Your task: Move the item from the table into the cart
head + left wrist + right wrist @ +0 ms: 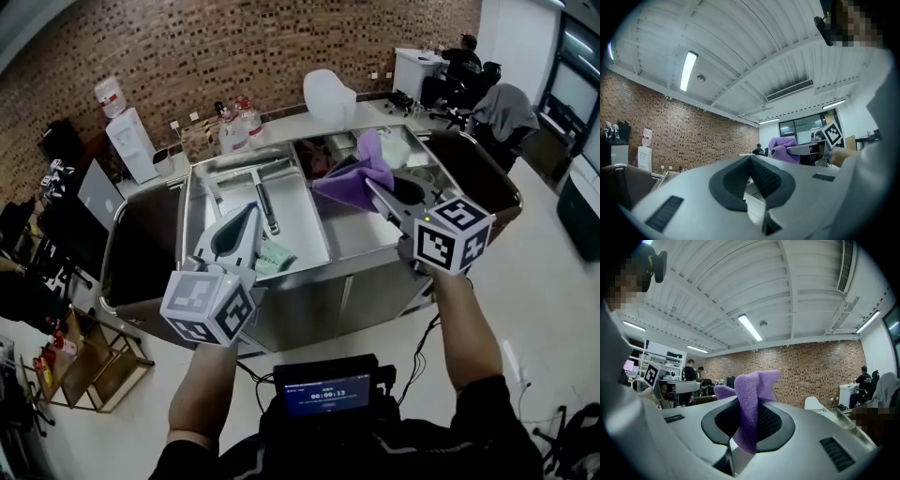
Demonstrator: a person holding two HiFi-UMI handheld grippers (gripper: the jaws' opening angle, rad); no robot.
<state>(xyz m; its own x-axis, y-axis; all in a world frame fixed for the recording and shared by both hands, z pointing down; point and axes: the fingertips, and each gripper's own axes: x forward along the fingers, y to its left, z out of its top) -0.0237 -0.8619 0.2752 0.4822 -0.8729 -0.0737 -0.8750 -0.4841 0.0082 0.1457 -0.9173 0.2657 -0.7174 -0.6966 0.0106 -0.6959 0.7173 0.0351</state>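
Two tools in view, one per hand.

Right tool (pixel 373 186): jaws closed on one purple cloth (pixel 360 169). In the right gripper view the cloth (pixel 754 385) is pinched between the two dark pads, one end standing above them and the other hanging below. It is held in the air over the cart's right bay, clear of the bay floor.

Left tool (pixel 251 214): jaws brought together at the tips with nothing between them, as the left gripper view shows (pixel 751 161). It hangs over the cart's left bay, near the front rim.

One steel cart (pixel 309 305) with two open bays side by side.
- Left bay: one long-handled squeegee (pixel 265 202) lying flat, and one pale green packet (pixel 275 256) in the front right corner.
- Right bay: a few items bunched at the far end, too small to count.

Beyond the cart's far side: one white chair (pixel 328 94) and a cluster of bottles (pixel 234 127). Off its far left corner: one water dispenser (pixel 131 139).
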